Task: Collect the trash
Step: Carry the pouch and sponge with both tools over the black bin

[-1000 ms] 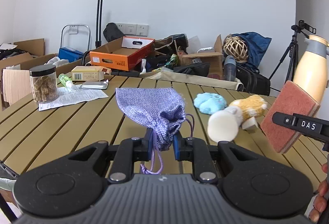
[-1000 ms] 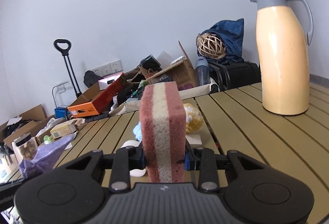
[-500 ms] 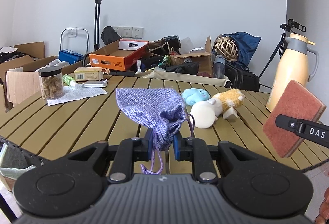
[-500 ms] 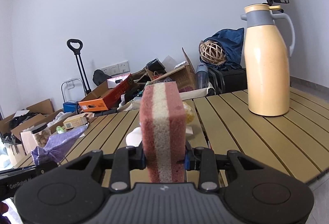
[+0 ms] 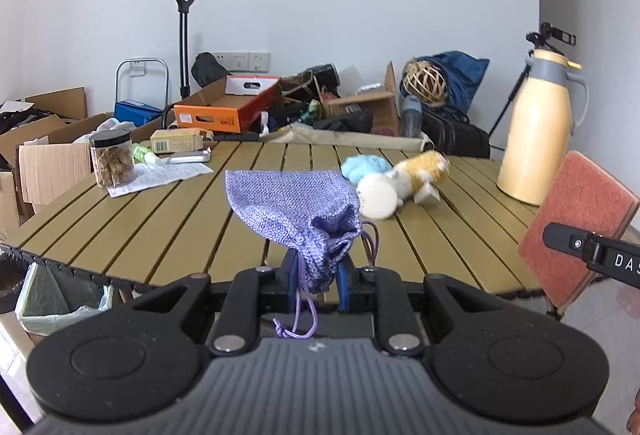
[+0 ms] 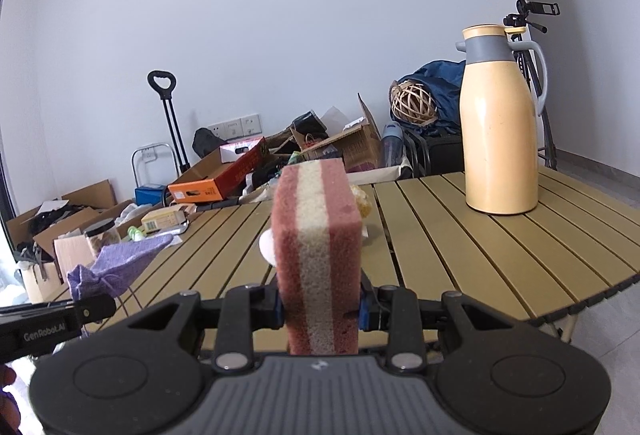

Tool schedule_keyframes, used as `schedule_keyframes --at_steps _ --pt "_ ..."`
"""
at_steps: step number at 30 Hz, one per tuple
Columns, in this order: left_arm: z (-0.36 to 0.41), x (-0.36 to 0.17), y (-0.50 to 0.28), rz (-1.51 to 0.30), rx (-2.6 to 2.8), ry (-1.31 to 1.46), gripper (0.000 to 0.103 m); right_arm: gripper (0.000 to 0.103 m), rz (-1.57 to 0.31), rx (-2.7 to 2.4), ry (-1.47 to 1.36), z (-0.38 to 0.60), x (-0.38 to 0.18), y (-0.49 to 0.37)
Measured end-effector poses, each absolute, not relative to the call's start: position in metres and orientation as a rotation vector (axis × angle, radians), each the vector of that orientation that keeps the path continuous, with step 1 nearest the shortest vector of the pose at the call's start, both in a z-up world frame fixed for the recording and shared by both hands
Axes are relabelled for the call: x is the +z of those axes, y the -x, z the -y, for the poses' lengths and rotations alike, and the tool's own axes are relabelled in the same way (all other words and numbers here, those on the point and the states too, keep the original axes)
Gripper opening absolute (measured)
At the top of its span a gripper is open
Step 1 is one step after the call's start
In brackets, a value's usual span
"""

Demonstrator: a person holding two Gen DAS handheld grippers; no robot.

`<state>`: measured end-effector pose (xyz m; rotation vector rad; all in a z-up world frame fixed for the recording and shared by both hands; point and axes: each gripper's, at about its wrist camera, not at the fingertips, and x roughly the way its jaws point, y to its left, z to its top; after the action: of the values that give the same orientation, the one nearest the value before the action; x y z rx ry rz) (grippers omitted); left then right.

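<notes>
So the left hand-held gripper (image 5: 314, 269) is clamped on the gathered neck of a purple pouch (image 5: 292, 207), with the drawstring dangling down between the fingers and the body of the pouch sticking up and forward, off the near edge of the surface (image 5: 168, 227). The right hand-held gripper (image 6: 320, 305) is squeezing a sponge (image 6: 318, 255), pink on both faces with a cream layer down the middle, standing upright on its edge between the pads. From the left camera you can see that same sponge off to the right, tilted, just past the surface's edge, and from the right camera the pouch shows up low on the left. Both are held in the air, not resting on anything. On the slatted surface there's a cream jug (image 6: 500, 139) over on the right, a little heap of plush toys (image 5: 400, 179) in the middle (blue, white, yellow), and on the far left a jar (image 5: 112, 161) sitting on a paper sheet (image 5: 164, 177). A bin bag (image 5: 60, 299) hangs below the surface's left edge in the left view. Cardboard boxes and clutter are piled against the back wall.
</notes>
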<state>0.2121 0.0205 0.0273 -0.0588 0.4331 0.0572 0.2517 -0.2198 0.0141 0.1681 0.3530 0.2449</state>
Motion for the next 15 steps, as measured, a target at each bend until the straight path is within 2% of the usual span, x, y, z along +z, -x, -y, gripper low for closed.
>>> schedule_keyframes --at_steps 15 --pt "-0.002 -0.014 -0.178 -0.56 0.0 -0.022 0.019 0.031 -0.507 0.263 -0.154 0.233 -0.033 -0.211"
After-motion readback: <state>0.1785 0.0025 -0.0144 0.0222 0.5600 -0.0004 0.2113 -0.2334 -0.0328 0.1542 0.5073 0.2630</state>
